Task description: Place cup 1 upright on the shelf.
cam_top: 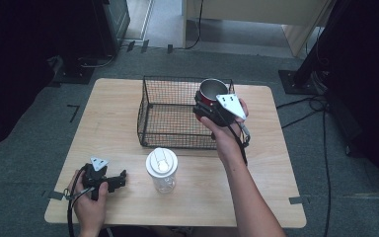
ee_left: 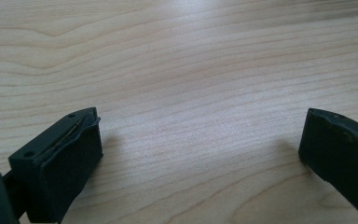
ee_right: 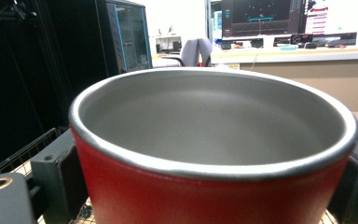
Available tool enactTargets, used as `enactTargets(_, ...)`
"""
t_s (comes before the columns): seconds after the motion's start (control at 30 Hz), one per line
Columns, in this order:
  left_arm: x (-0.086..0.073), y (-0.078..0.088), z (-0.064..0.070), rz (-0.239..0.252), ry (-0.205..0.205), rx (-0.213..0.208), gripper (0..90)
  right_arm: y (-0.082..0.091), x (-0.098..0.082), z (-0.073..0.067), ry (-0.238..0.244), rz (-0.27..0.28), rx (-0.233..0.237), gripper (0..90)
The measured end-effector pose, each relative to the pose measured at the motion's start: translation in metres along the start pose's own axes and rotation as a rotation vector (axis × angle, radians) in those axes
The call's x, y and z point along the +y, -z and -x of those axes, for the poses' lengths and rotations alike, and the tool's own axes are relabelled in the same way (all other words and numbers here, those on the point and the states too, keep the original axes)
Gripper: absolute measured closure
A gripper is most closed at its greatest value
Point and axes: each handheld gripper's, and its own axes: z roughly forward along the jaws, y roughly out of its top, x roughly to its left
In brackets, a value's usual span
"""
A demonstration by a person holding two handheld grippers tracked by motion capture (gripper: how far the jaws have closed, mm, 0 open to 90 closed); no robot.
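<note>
A: Which step is this, would you say?

B: The carry, by my reading. The right tongs (cam_top: 213, 106) are clamped on the red cup (cam_top: 212, 92), one jaw on each side of its body, and hold it upright in the air over the right end of the wire basket (cam_top: 150, 116). It looks bound for the basket floor.

A: And the left tongs (cam_top: 109, 180)?

B: Resting low at the near left corner of the desk (cam_top: 118, 94), jaws wide apart with nothing between them. The lidded glass jar (cam_top: 162, 170) stands just to their right, in front of the basket, apart from them.

A: What does the next move call for?

B: I'd judge a straight lowering inside the mesh walls, keeping the cup level and clear of the right-hand wall, which is near. The tongs should part only once the base sits on the wire.

A: What do the close views add?

B: The right gripper view looks into the cup (ee_right: 214, 126): a grey metal inside, no contents that I can see, a rolled rim, and a jaw pressed against each flank. It also catches a strip of basket mesh (ee_right: 23, 156) low at the left. The left gripper view gives bare wood grain (ee_left: 191, 70) between the parted jaws. The high view alone gives the cup's place against the basket and the jar.
</note>
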Motion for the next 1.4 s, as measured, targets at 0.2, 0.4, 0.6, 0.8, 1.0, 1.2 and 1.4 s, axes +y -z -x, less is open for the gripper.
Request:
enactTargets(0.2,0.0,0.0,0.0,-0.001,0.0,-0.001,0.0,-0.024,-0.005,0.0,-0.001,-0.014,-0.005,7.2)
enactTargets(0.4,0.0,0.0,0.0,-0.001,0.0,-0.001,0.0,-0.037,-0.014,0.002,0.016,-0.043,-0.025,7.2)
enactTargets(0.6,0.0,0.0,0.0,-0.002,-0.001,-0.001,0.0,-0.05,-0.027,0.002,0.036,-0.076,-0.031,7.1)
enactTargets(0.8,0.0,0.0,0.0,-0.002,-0.002,0.0,0.0,-0.058,-0.033,0.003,0.025,-0.096,-0.036,7.0)
enactTargets(1.0,0.0,0.0,0.0,-0.004,-0.004,0.0,0.0,-0.066,-0.041,0.009,0.022,-0.134,-0.062,7.0)
enactTargets(1.2,0.0,0.0,0.0,-0.004,-0.003,-0.001,0.0,-0.072,-0.049,0.009,0.062,-0.166,-0.064,6.9)
enactTargets(1.4,0.0,0.0,0.0,-0.003,-0.002,0.0,0.0,-0.078,-0.054,0.005,0.051,-0.206,-0.04,6.7)
